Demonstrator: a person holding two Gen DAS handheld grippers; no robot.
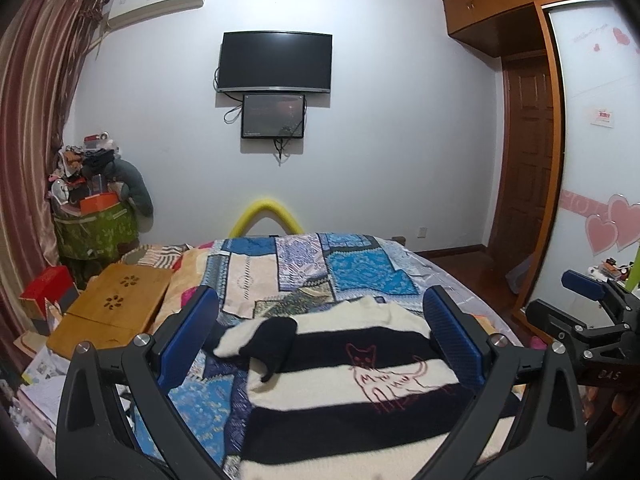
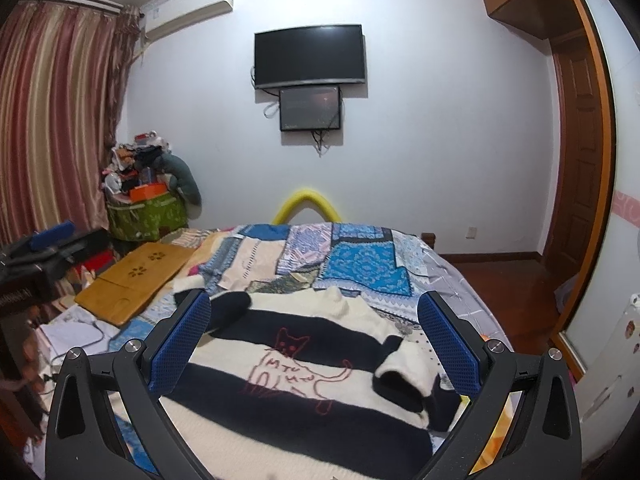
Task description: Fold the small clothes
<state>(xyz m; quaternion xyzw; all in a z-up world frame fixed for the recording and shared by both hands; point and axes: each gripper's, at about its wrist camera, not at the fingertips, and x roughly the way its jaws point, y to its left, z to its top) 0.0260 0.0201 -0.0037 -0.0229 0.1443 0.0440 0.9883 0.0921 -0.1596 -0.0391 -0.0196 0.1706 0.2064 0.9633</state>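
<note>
Both claws, left gripper (image 1: 320, 332) and right gripper (image 2: 314, 340), gape wide and empty over striped sweater (image 2: 304, 392) at lower centre; wooden tray (image 2: 136, 280) left, quilt (image 1: 312, 272) beyond.

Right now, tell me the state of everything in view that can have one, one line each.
Black-and-cream striped knit sweater with cat outline: front up on the bed, both sleeves folded inward.
Left gripper: jaws open, empty.
Right gripper: jaws open, empty.
Large black wall television: screen dark.
Brown wooden door: shut.
</note>
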